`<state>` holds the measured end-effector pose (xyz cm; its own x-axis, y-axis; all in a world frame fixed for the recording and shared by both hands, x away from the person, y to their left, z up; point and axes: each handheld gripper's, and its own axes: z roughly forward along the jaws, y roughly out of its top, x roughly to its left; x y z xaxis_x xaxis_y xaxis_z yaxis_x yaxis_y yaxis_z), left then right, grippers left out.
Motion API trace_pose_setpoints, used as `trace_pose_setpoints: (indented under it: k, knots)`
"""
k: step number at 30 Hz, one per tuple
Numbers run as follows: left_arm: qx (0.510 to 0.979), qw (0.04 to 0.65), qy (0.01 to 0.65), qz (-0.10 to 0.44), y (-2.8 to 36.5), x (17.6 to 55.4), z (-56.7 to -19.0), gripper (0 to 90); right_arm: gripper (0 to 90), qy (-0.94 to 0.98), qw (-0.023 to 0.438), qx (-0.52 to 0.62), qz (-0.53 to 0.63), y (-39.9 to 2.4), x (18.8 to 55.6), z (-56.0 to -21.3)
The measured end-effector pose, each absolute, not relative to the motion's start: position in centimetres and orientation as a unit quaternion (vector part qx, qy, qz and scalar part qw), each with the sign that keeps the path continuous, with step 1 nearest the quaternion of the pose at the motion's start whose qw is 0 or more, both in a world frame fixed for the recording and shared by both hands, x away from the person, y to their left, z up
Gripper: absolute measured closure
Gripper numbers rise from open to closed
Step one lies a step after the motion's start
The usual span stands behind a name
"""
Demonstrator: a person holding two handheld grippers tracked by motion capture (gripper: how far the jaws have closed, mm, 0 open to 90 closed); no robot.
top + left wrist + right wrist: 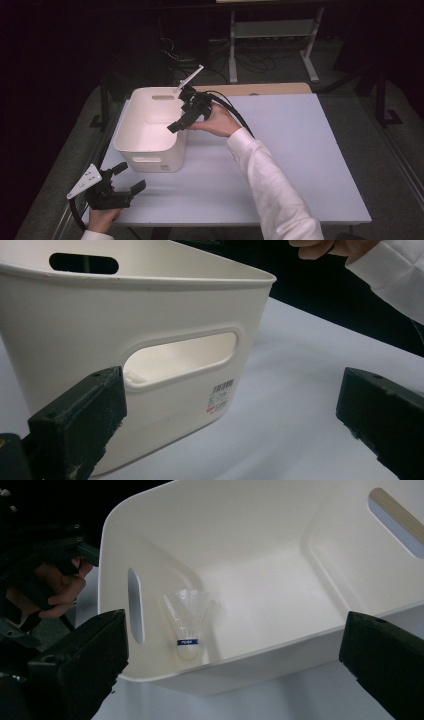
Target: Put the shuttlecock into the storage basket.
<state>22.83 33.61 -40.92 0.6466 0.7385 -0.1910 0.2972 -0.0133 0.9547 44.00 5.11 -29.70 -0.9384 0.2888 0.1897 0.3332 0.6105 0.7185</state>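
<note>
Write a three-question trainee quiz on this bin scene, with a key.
1. True or false: the shuttlecock lies inside the white bin.
2. Which gripper hangs over the bin's open top? A) left gripper B) right gripper
3. How do the right gripper's jaws stand, and is anything between them?

Key
1. True; it rests on the bin floor beside a handle slot.
2. B; the left gripper sits low on the table, facing the bin's near wall.
3. Wide open, nothing between them.

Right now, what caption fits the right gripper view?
White feathered shuttlecock lying inside the white plastic bin, open right gripper above.
</note>
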Motion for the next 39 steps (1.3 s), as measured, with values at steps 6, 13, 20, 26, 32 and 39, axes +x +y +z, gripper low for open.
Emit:
trace_pose_setpoints:
  k: [6,13,20,26,32,39]
  knots:
    - [0.688,0.59,0.379,0.185,33.6,22.8,-40.9,0.0,0.0,-0.893,0.028,-0.187,-0.409,4.0,43.8,-29.7]
    - [0.689,0.588,0.381,0.185,33.6,22.8,-41.0,0.0,0.0,-0.89,0.023,-0.194,-0.413,2.6,43.7,-29.7]
    - [0.689,0.589,0.38,0.187,33.6,22.8,-41.0,0.0,0.0,-0.887,0.02,-0.196,-0.417,1.3,43.8,-30.0]
    - [0.69,0.589,0.376,0.189,33.6,22.9,-41.0,0.0,0.0,-0.883,0.022,-0.203,-0.422,0.2,43.6,-30.4]
    - [0.692,0.584,0.379,0.19,33.8,22.8,-40.9,0.0,0.0,-0.88,0.024,-0.203,-0.43,-1.1,43.2,-31.1]
    - [0.691,0.587,0.378,0.19,33.6,22.8,-41.0,0.0,0.0,-0.871,0.027,-0.215,-0.44,-2.6,42.7,-31.4]
